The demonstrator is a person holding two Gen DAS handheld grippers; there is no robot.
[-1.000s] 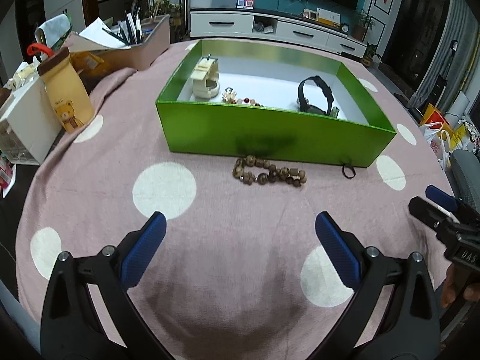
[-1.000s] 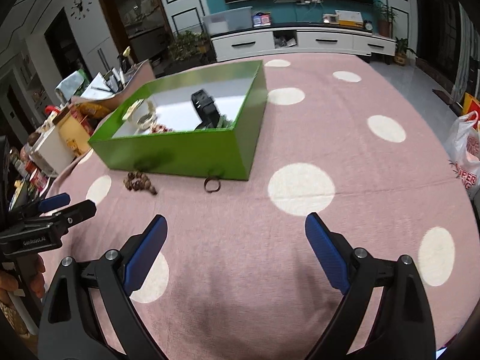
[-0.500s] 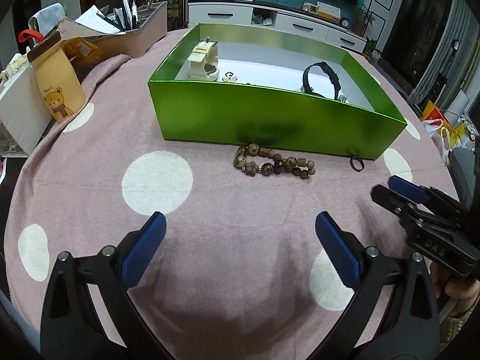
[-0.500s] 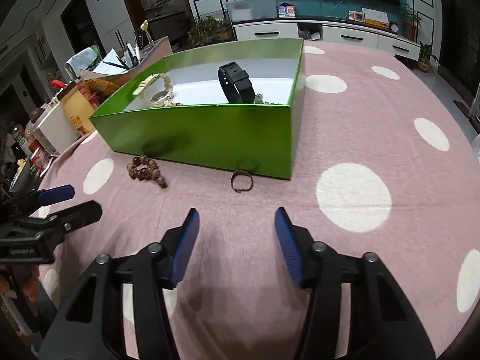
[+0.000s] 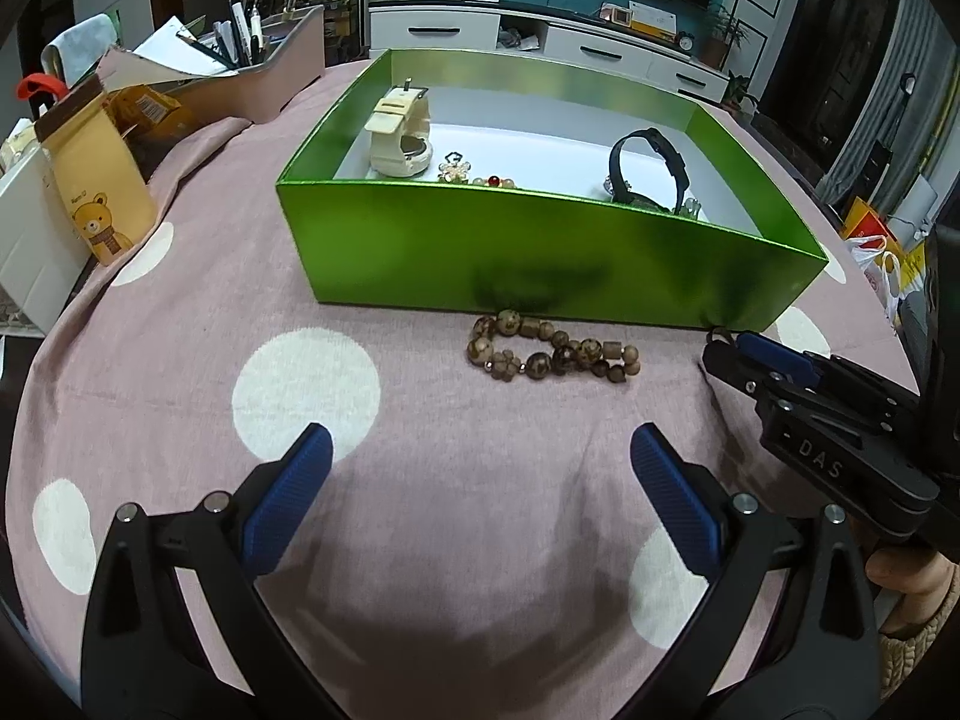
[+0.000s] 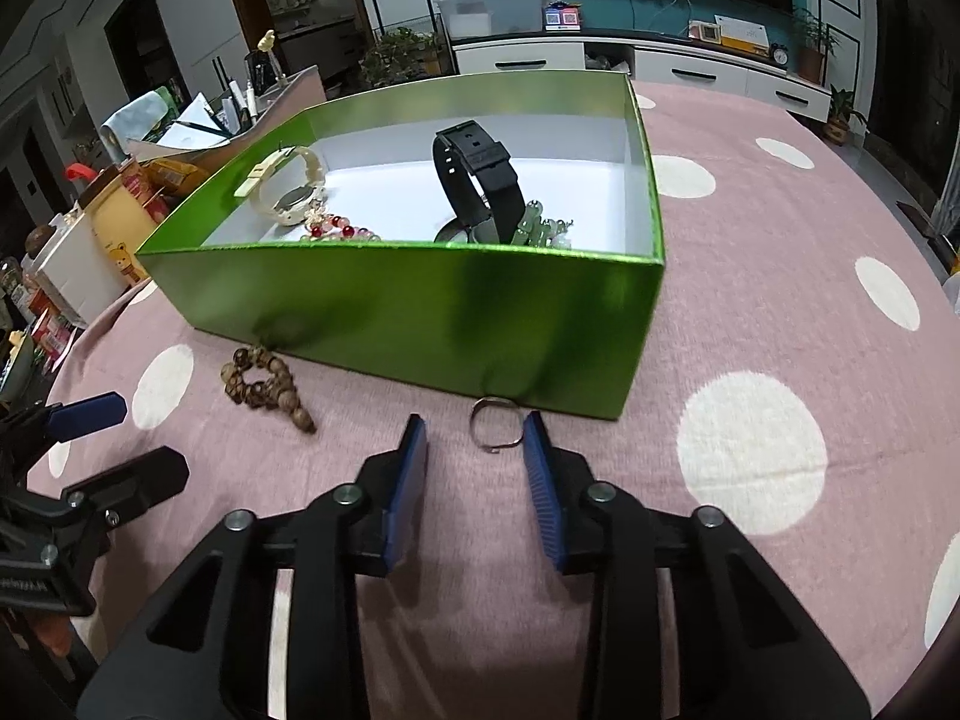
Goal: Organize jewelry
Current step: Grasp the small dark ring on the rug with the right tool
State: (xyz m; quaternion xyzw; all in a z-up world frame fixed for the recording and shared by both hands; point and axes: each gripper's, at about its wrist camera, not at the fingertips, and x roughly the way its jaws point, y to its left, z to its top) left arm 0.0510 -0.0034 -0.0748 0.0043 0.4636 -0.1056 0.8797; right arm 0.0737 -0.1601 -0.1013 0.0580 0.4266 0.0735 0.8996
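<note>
Right gripper closes in on the small ring in front of the green box

Over the last second the right gripper point(image 6: 475, 450) has come forward and low over the pink, white-dotted cloth on the counter point(image 6: 780, 312), its jaws narrowed from wide to a part-open gap that now brackets the small dark metal ring point(image 6: 493, 425), without pinching it yet; the pick of this piece looks about to start. The ring lies flat, just in front of the glossy green cardboard box point(image 6: 420, 306) near its right corner, its open gap facing the gripper. The brown wooden bead bracelet point(image 5: 549, 348) lies just beside the box's front wall, its long axis parallel to that wall. The left gripper point(image 5: 477, 501) hangs back, jaws spread wide and empty.
</note>
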